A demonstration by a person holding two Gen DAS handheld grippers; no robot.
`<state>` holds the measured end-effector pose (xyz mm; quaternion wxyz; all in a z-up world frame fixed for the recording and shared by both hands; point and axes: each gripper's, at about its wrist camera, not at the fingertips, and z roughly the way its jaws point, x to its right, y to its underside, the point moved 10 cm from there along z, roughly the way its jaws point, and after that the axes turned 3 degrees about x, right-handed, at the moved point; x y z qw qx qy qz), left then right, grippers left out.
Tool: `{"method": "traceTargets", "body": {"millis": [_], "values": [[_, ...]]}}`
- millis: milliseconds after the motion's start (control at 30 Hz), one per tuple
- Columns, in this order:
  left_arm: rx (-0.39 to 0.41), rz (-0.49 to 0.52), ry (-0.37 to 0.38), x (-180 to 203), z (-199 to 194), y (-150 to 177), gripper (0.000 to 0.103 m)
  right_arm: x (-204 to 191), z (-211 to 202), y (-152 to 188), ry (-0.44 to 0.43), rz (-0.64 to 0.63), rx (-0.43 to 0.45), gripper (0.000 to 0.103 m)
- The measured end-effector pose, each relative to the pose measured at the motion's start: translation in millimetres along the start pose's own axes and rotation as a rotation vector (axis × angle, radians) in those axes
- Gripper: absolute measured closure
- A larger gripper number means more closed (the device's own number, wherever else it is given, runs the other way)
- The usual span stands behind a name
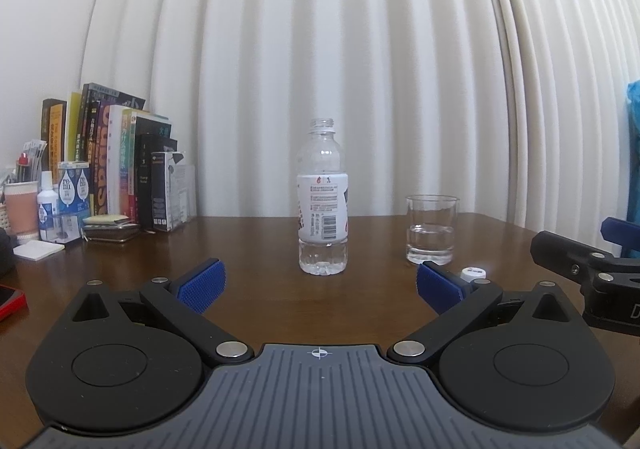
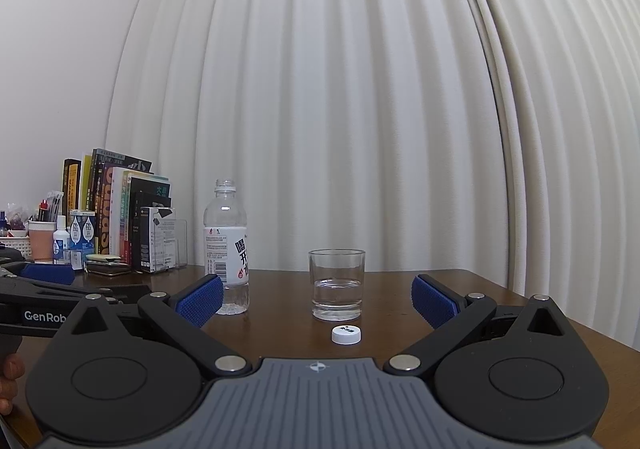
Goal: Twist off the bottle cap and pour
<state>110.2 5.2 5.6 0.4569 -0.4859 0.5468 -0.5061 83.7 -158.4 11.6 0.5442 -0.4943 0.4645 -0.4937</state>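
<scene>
Clear plastic bottle (image 1: 323, 201) upright on the bench (image 1: 248, 245), neck open, cap off; white label with barcode and printed text round its middle; only a little water at its base; clear glass (image 1: 431, 230) upright to the bottle's right, apart from it, water filling roughly the bottom third; white cap (image 2: 346, 335) flat on the bench just in front of the glass, top face up with small dark print, not touching the glass; in the left wrist view the cap is partly hidden.
</scene>
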Motion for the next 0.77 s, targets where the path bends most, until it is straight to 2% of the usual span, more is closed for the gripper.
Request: {"method": "traceTargets", "body": {"millis": [767], "values": [[-0.002,-0.014,-0.010,-2.7,0.0,0.6,0.000,-2.8,-2.2,-1.4,-0.001,-0.009,0.000,0.000]]}}
